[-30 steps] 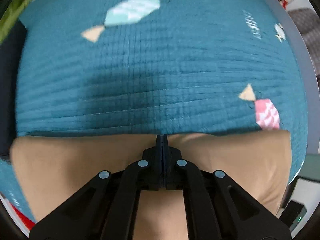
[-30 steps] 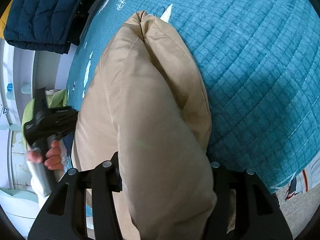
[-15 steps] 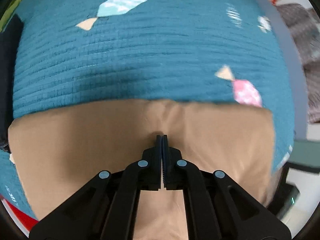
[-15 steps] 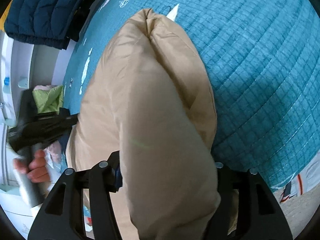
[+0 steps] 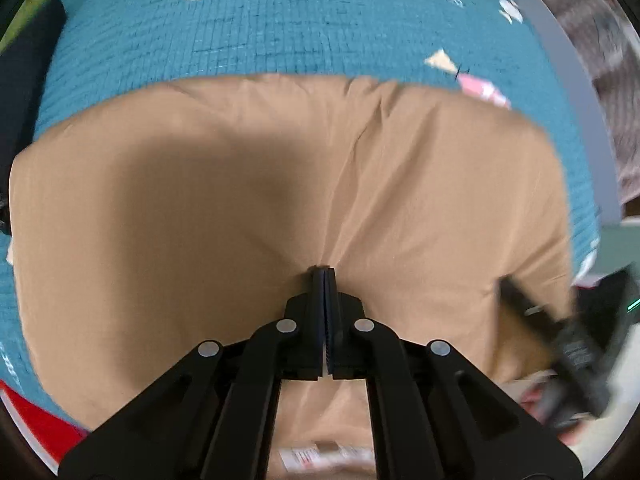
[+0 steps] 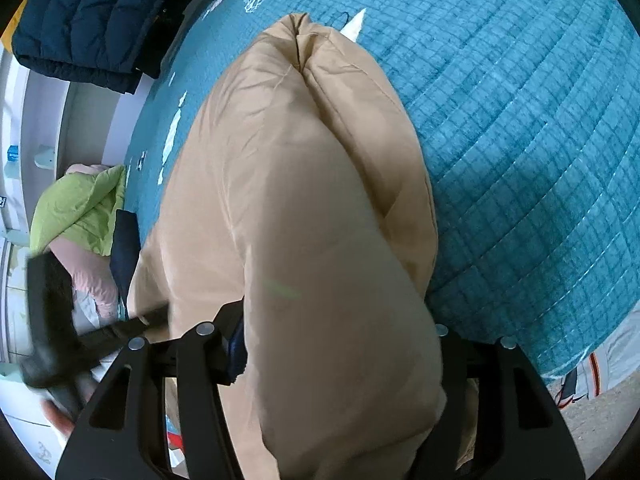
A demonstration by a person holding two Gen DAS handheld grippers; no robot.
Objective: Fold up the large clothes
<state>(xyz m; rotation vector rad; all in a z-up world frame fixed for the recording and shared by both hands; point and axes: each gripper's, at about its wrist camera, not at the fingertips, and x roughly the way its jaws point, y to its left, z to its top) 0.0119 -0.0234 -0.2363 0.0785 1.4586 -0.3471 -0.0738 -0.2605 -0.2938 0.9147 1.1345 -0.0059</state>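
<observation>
A large tan garment (image 5: 240,200) lies on the teal quilted bedspread (image 5: 280,24). My left gripper (image 5: 322,272) is shut, and creases in the tan cloth run out from its tips, so it pinches the fabric. In the right wrist view a thick fold of the same garment (image 6: 304,200) fills the gap of my right gripper (image 6: 340,344), whose jaws stand wide and clamp the bulk; only the left finger (image 6: 234,344) shows. The right gripper (image 5: 560,340) appears blurred at the right edge. The left gripper (image 6: 52,320) is blurred too, with a hand (image 6: 56,416) on it.
A dark navy quilted jacket (image 6: 92,20) lies at the bed's far left corner. A green garment (image 6: 80,212) and a pink one (image 6: 92,276) are piled beside the bed. Grey fabric (image 5: 592,60) lies past the bed's right edge. Floor (image 6: 600,412) shows lower right.
The left gripper has moved back across the bed; the tan cloth now stretches far beyond its tips instead of ending at them. The right gripper's jaws have spread slightly around the fold.
</observation>
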